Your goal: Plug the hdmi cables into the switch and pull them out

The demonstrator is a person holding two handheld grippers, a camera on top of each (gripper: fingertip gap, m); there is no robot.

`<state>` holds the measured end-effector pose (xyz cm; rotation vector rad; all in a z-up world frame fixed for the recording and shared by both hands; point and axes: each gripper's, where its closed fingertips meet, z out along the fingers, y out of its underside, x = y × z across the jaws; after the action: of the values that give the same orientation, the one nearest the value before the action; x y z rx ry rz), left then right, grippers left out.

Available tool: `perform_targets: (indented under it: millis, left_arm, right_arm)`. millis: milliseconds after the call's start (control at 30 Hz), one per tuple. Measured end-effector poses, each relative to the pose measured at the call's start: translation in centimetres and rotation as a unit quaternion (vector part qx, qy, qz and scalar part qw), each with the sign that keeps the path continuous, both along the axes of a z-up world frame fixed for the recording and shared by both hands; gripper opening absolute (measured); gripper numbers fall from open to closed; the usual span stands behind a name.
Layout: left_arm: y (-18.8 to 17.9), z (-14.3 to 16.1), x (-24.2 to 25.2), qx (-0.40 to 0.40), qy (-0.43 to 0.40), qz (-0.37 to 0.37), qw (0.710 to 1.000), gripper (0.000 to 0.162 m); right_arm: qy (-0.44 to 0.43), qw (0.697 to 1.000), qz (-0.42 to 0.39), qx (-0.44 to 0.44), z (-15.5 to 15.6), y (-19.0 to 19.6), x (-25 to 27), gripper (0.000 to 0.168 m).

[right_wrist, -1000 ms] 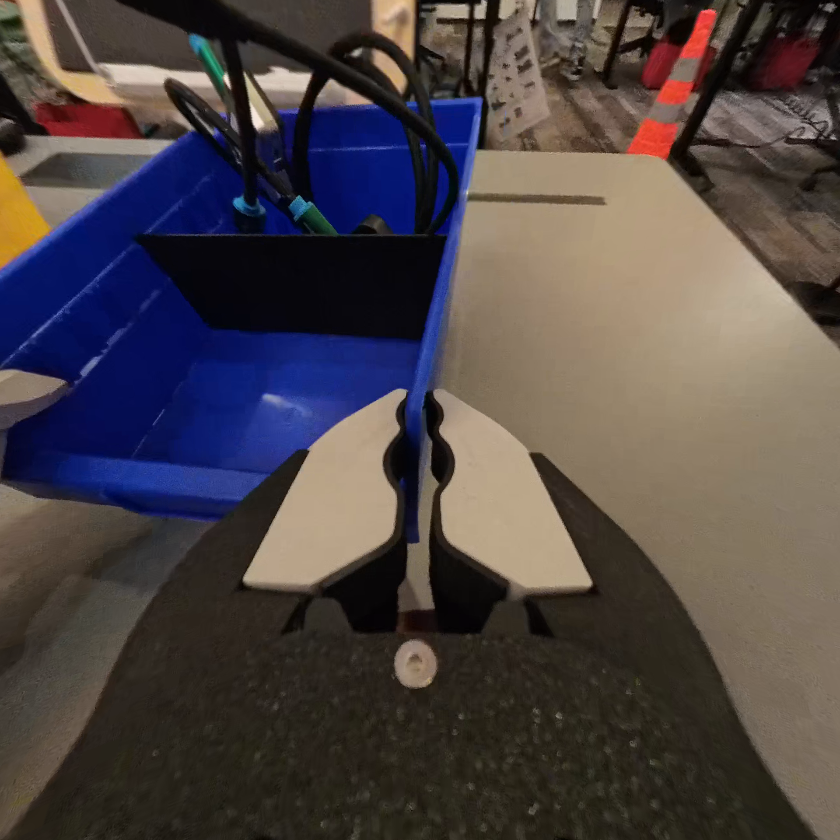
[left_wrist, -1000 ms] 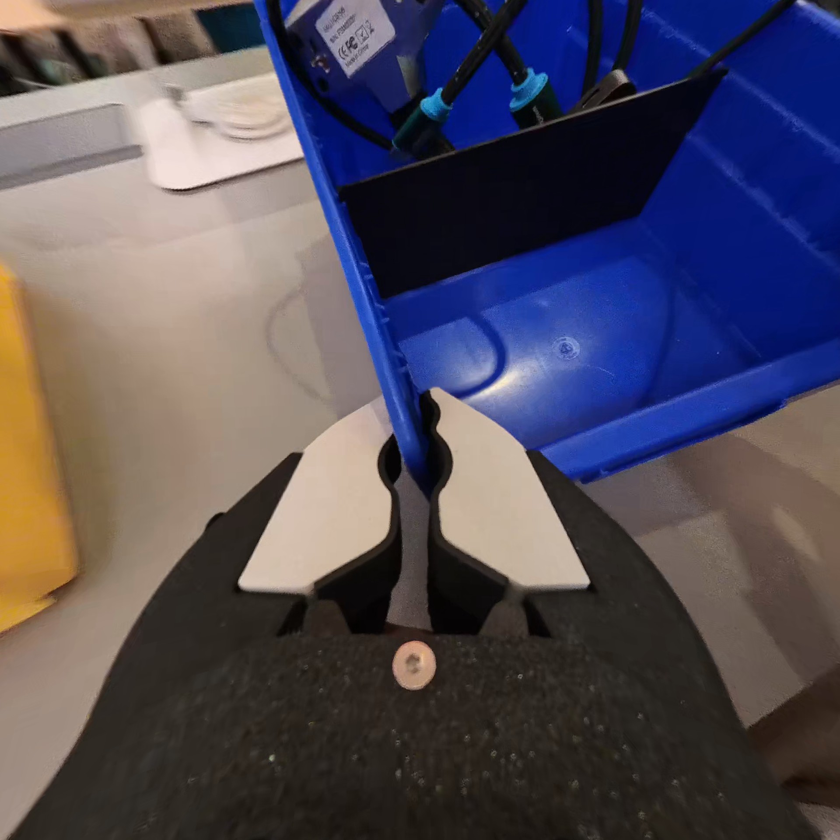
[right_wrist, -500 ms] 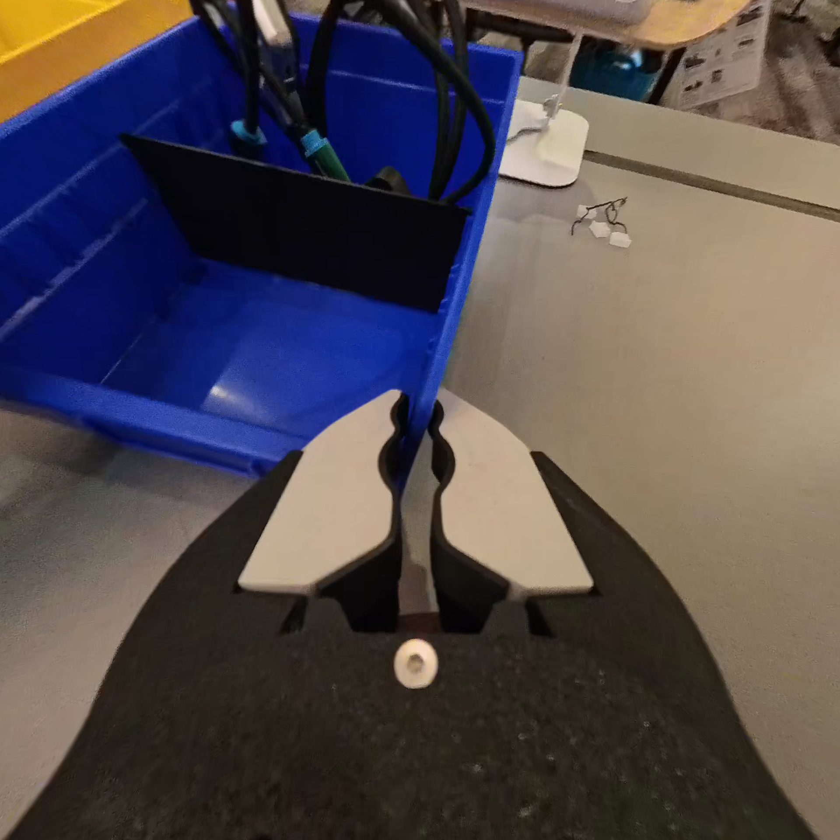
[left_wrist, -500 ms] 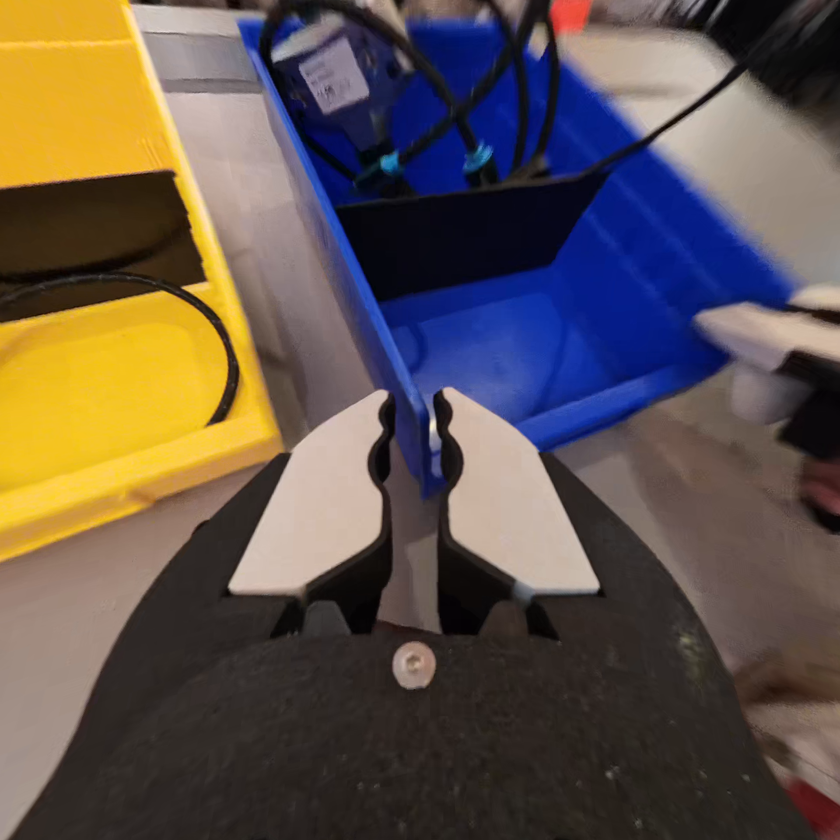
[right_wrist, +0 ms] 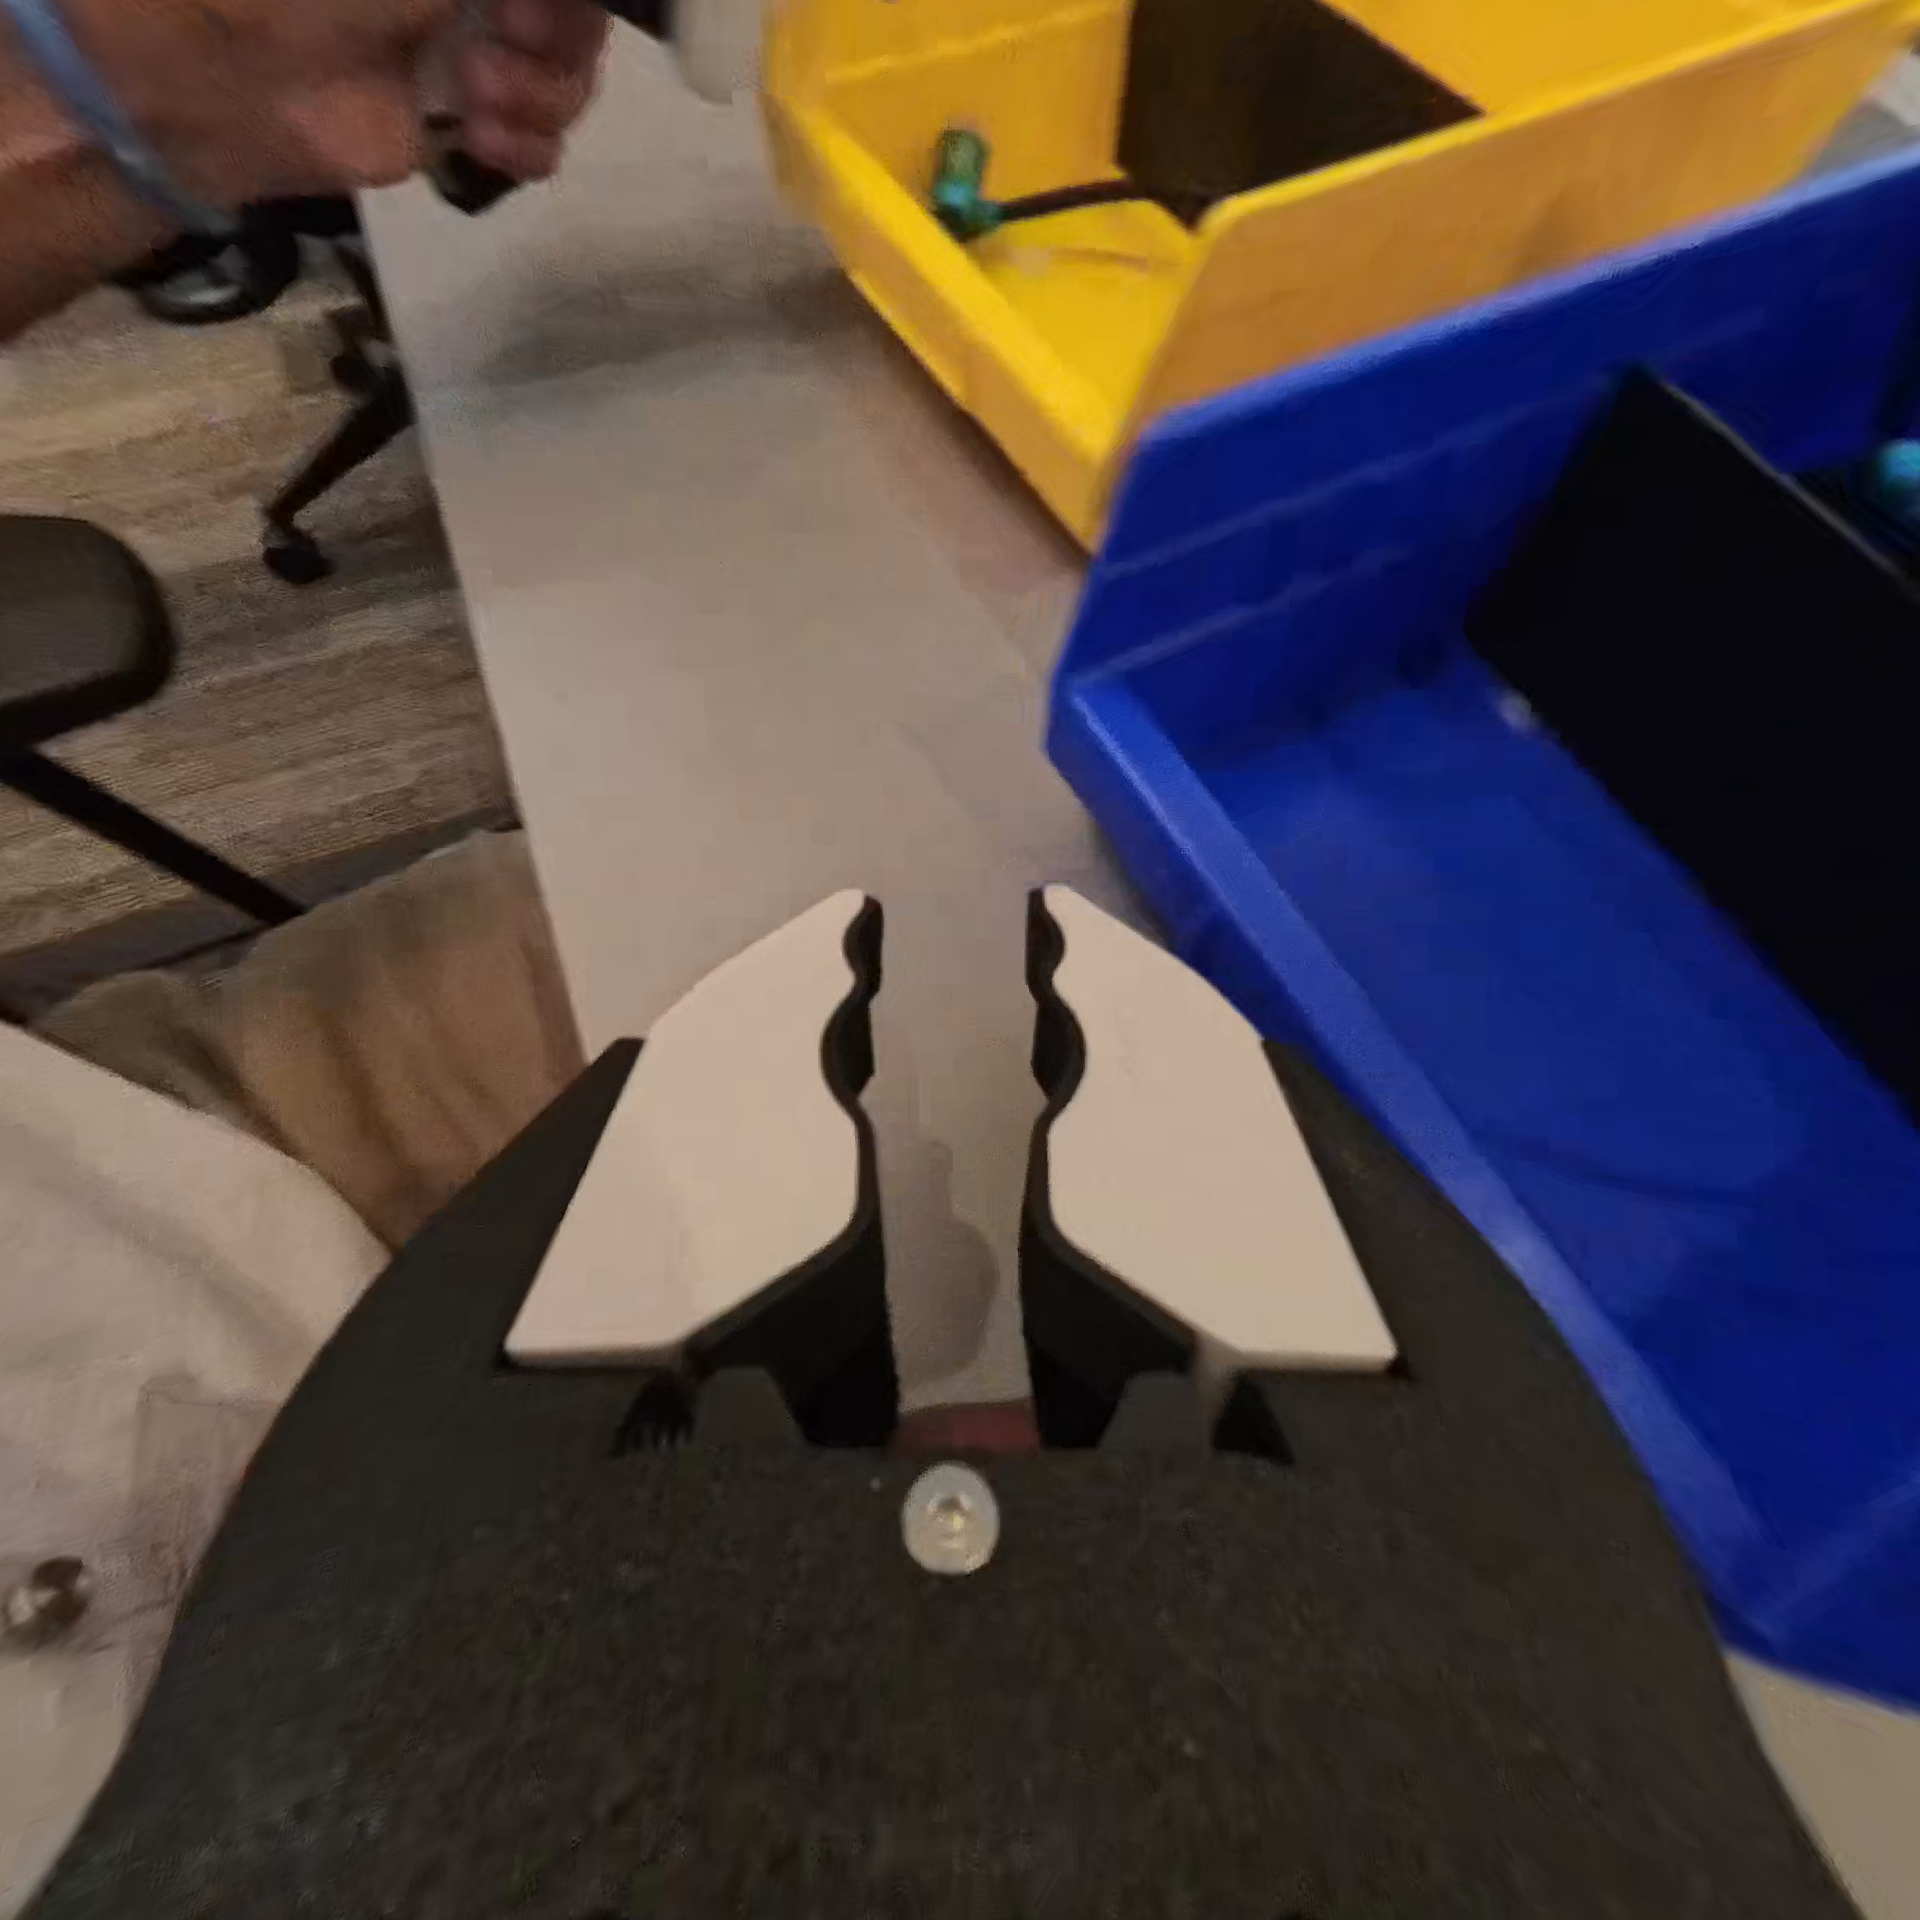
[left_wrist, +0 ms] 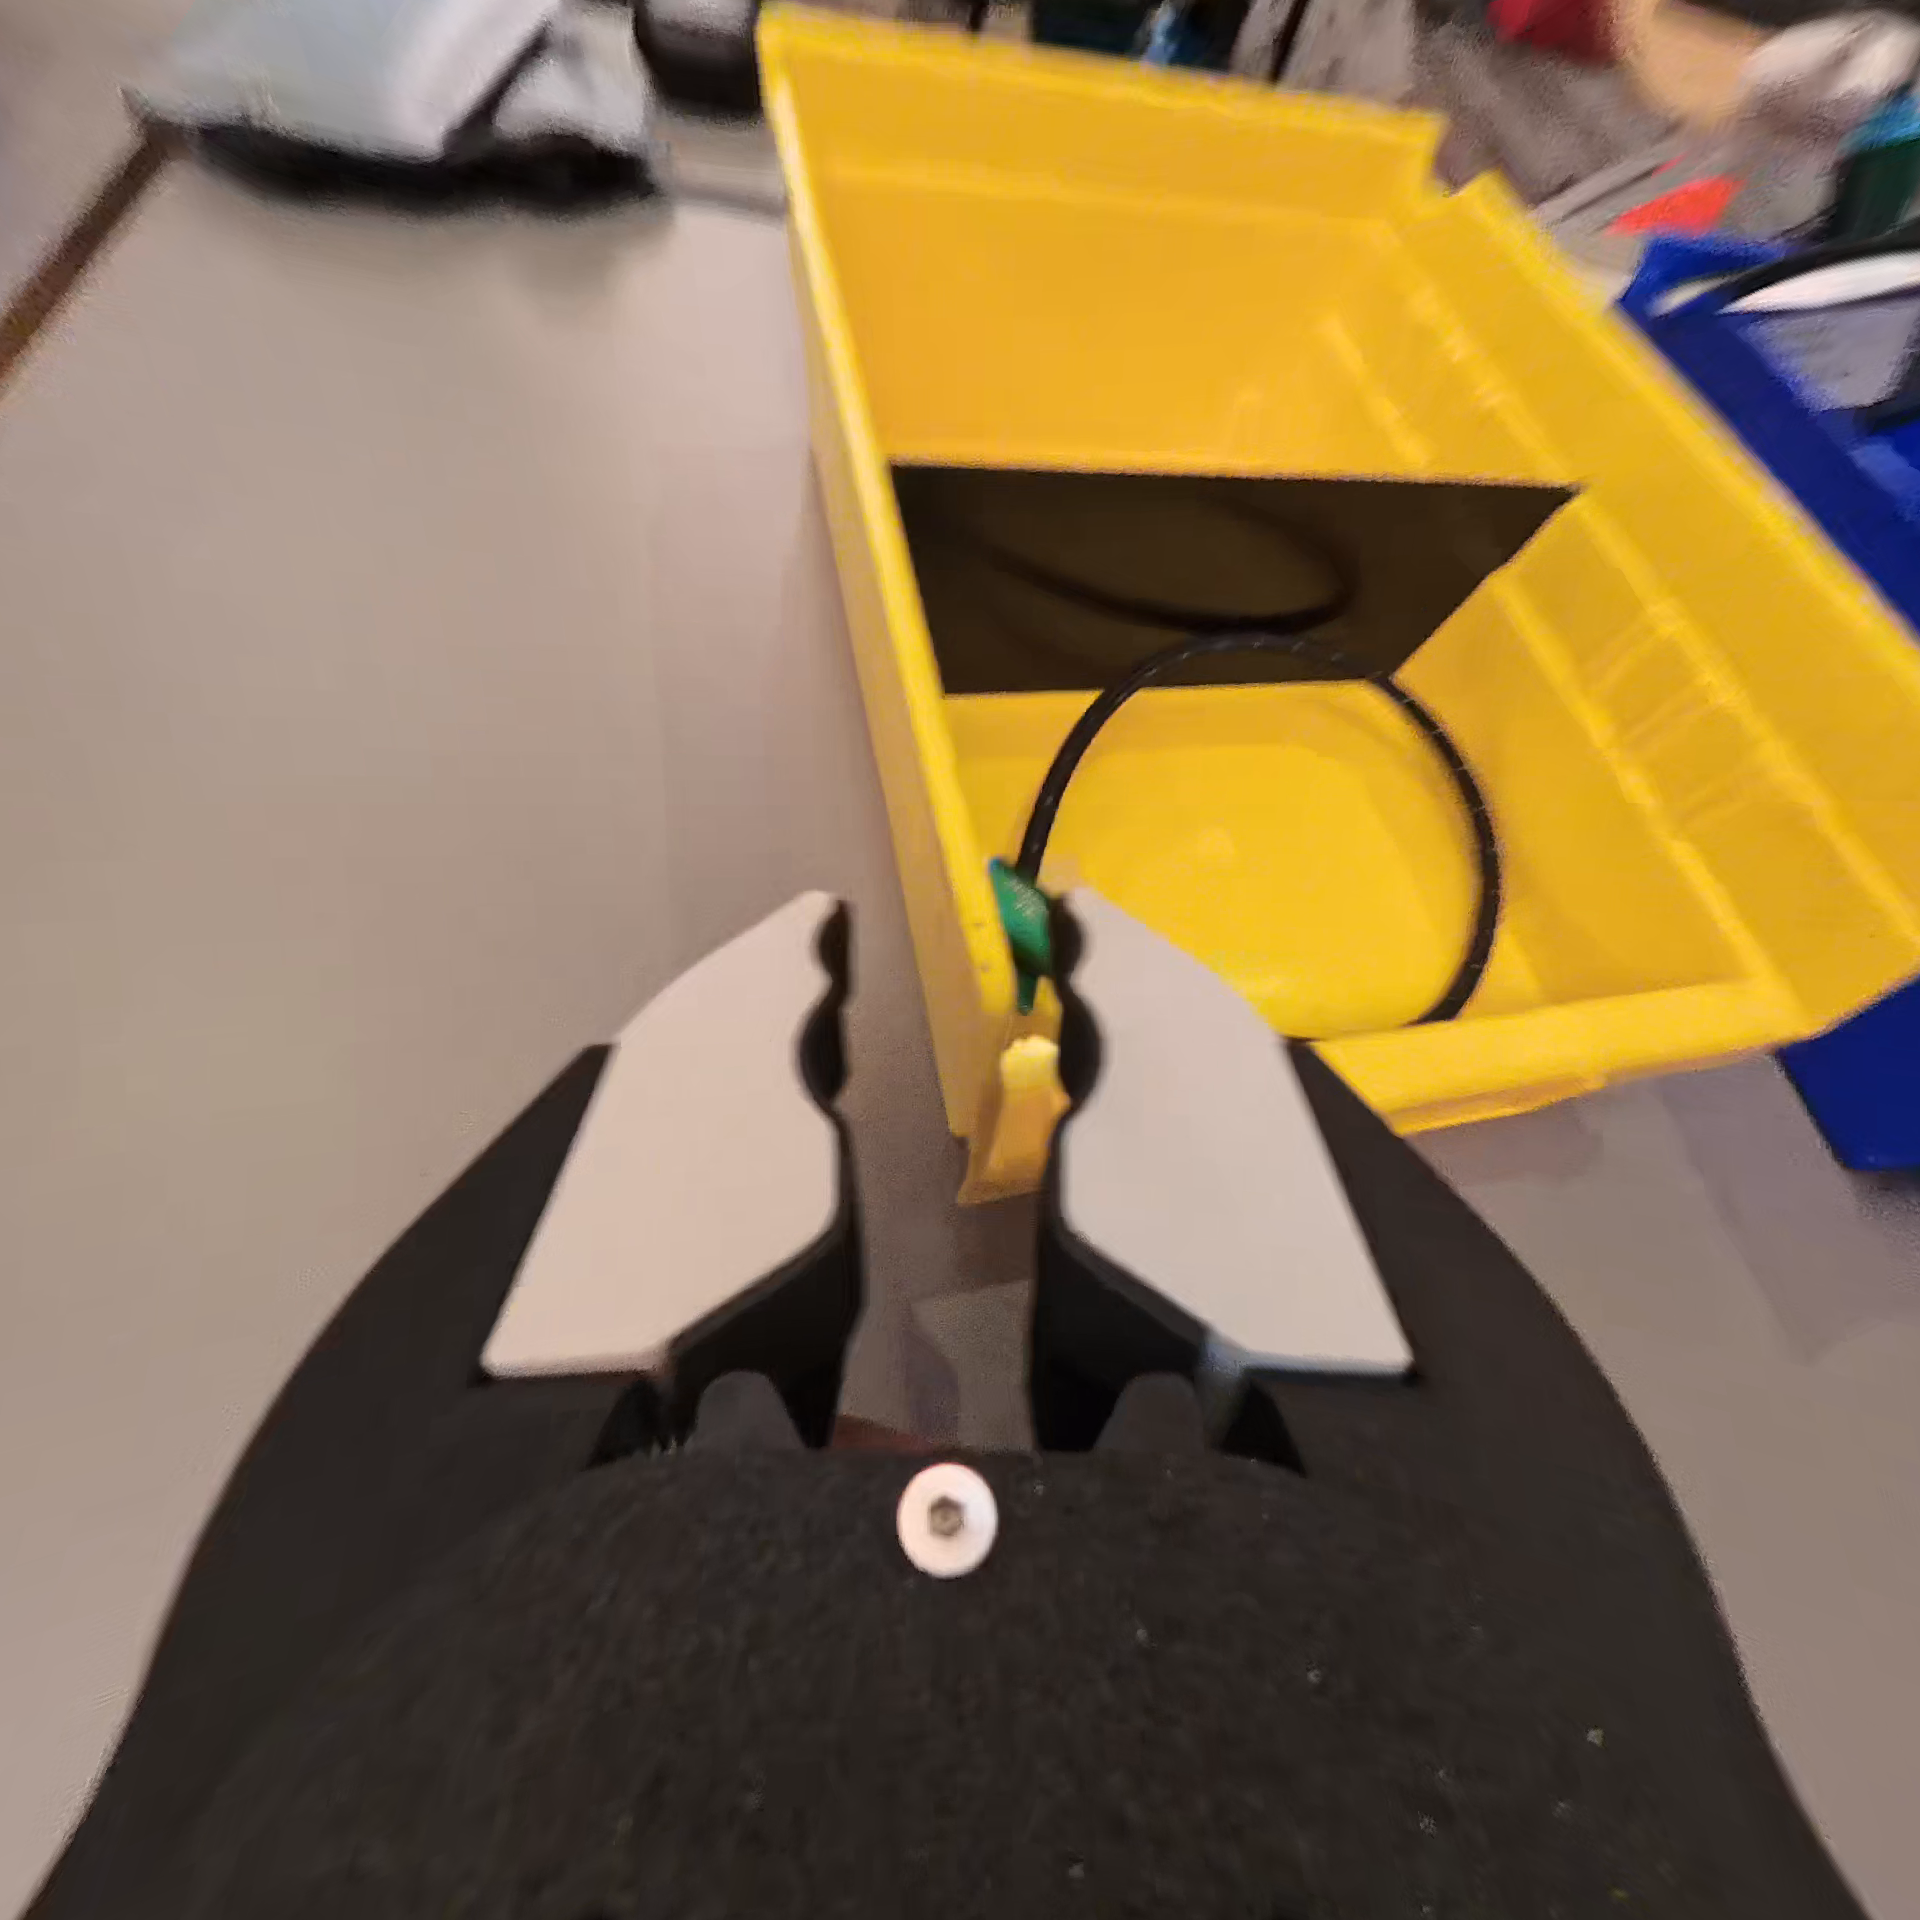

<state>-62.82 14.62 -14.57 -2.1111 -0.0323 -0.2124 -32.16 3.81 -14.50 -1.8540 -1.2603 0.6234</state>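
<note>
Both grippers have let go of the blue bin's side walls since a second ago. Our left gripper (left_wrist: pixel 948 966) has swung to the yellow bin (left_wrist: pixel 1195 343); fingers now open, straddling its near-left corner post, gripping nothing. Right gripper (right_wrist: pixel 954 914) fingers also open and empty, over bare tabletop (right_wrist: pixel 727 623) just beside the blue bin (right_wrist: pixel 1351 831).

Task items: one black HDMI cable (left_wrist: pixel 1455 790) loops in the yellow bin's front compartment, green plug (left_wrist: pixel 1018 914) against the left wall near that corner. We cannot make out the switch in either view.

Risks, as we judge them: closing now would pinch the bin wall rather than the plug; dragging the cable could shift the light bin.

Hidden or unclear: both views motion-blurred; black divider (left_wrist: pixel 1195 582) hides the cable's far end; blue bin's rear compartment is cut off at frame edge.
</note>
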Motion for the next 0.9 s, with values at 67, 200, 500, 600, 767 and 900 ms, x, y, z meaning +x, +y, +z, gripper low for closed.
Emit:
perform_targets:
  millis: [67,200,500,600,767,900]
  left_arm:
    - [-0.1,-0.8,-0.1,-0.014,-0.007,0.018,1.0,0.007]
    - [-3.6,-0.9,-1.5,-0.031,0.049,0.077,0.995,0.002]
    - [-13.9,-0.8,2.3,-0.016,0.045,0.144,0.988,0.004]
    - [-16.2,0.0,3.3,0.012,0.081,0.155,0.985,0.004]
    - [-17.7,4.2,4.9,0.062,0.089,0.174,0.979,0.004]
    - [-15.7,11.5,7.7,0.141,0.137,0.15,0.969,0.004]
  right_arm:
    - [0.026,0.998,0.051,-0.027,0.4,-2.0,-3.5,0.041]
    - [0.1,0.993,-0.007,-0.066,1.9,-1.3,-7.8,0.047]
    - [0.12,0.972,-0.178,-0.097,0.6,2.2,-10.9,0.03]
    - [0.079,0.975,-0.203,-0.052,0.8,2.8,-10.0,0.007]
    - [0.112,0.967,-0.216,0.071,6.1,2.6,-9.2,0.004]
    - [0.16,0.95,-0.232,0.135,12.3,3.0,-6.0,0.004]
